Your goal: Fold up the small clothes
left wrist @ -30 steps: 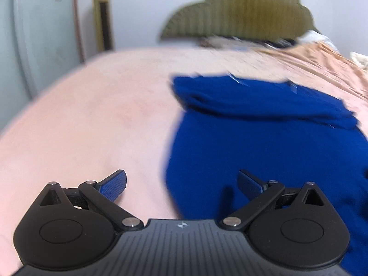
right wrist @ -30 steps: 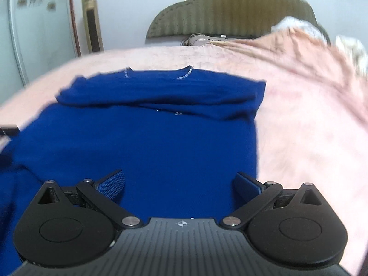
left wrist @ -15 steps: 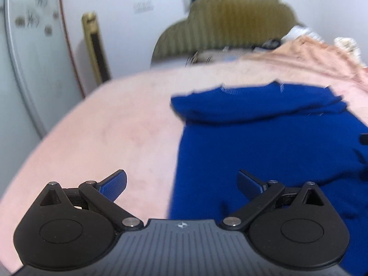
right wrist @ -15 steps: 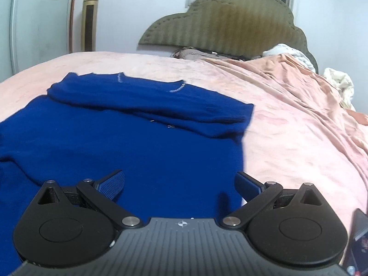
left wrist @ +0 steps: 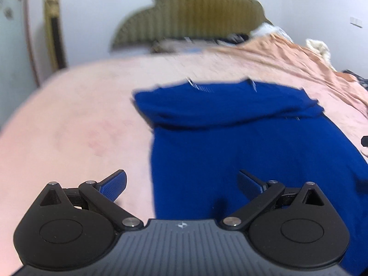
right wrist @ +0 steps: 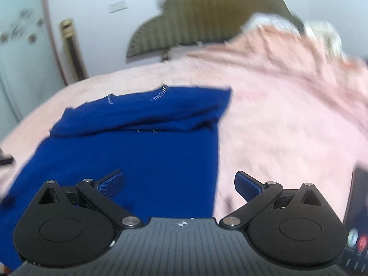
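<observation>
Left wrist view: my left gripper (left wrist: 182, 184) hangs released, jaws spread, over the near left edge of the blue garment (left wrist: 241, 142), which lies flat on the pink bed (left wrist: 76, 119). Right wrist view: my right gripper (right wrist: 179, 182) is likewise released, empty, straddling the garment's (right wrist: 142, 142) right edge; a phone (right wrist: 356, 218) lies at far right.

Even, soft indoor light fills both views, with no glare. Motion blur smears the headboard (left wrist: 202, 16) and the pink bedspread (right wrist: 287, 119). Fisheye bending curves the edges, and the corners are dark.
</observation>
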